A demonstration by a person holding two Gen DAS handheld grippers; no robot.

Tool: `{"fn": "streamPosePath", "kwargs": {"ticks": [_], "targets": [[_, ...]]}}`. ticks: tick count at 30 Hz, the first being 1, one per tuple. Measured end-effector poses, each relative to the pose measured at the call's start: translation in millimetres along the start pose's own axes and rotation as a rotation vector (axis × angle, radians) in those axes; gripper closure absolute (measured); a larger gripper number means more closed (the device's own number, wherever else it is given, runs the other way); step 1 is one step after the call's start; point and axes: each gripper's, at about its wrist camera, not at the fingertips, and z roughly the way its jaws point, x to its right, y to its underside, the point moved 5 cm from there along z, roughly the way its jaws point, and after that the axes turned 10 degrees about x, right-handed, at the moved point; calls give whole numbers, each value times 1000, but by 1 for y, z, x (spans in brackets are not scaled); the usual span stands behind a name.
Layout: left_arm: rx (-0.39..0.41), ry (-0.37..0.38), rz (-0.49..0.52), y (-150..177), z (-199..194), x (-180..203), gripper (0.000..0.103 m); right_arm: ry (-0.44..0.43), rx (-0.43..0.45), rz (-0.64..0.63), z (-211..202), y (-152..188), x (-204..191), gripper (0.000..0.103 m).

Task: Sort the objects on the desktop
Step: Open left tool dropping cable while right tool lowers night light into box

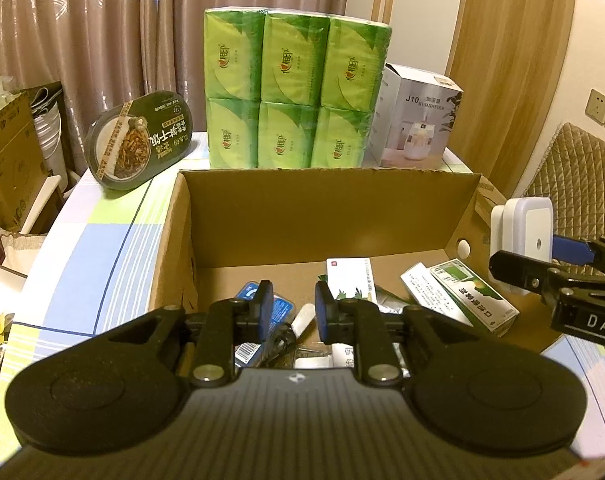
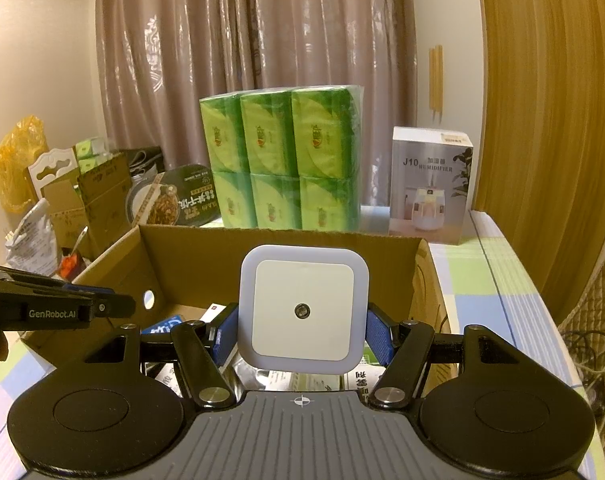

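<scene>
It was a lived-in room of a home. Long curtains (image 2: 254, 60) hung behind a desk (image 1: 82, 248) under a checked cloth, crowded with tissue packs (image 1: 294, 92), an instant meal (image 1: 138, 140) and a humidifier box (image 2: 430, 184).

The box (image 1: 326, 216) is matt brown cardboard; the tissue pack (image 1: 298, 88) wears glossy plastic film; the night light (image 2: 304, 308) is smooth white plastic; the curtain (image 2: 254, 60) is sheeny cloth.
</scene>
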Motion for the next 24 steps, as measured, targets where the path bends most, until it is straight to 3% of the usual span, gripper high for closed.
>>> {"fn": "streamPosePath", "kwargs": {"ticks": [24], "targets": [[5, 1, 7, 0, -3, 0, 82, -2, -11, 5, 1, 4, -1, 41]]}}
